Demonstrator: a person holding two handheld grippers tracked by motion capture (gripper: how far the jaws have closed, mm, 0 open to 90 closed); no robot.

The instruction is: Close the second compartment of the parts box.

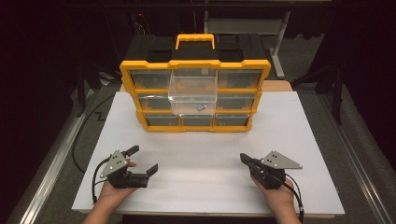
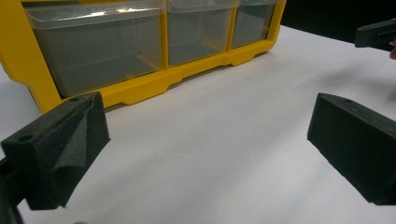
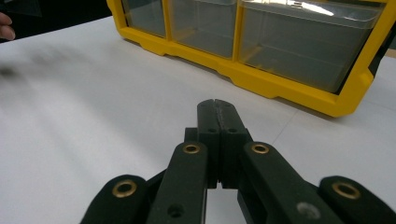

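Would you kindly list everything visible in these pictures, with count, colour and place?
Yellow and black plastic drawer organiser: one, at the far middle of the board, carry handle on top.
Clear plastic drawer: one, transparent, pulled out from the organiser's top middle slot.
Small grey block: one, grey, on the floor of the pulled-out drawer.
Other clear drawers: eight, transparent, pushed in around the open one.
White board: one, white, covering the table.
Left tongs: one, black, near left of the board, jaws wide apart, nothing between them.
Right tongs: one, black, near right, jaws shut on nothing.
Hands: two, at the near edge, each holding one pair of tongs.
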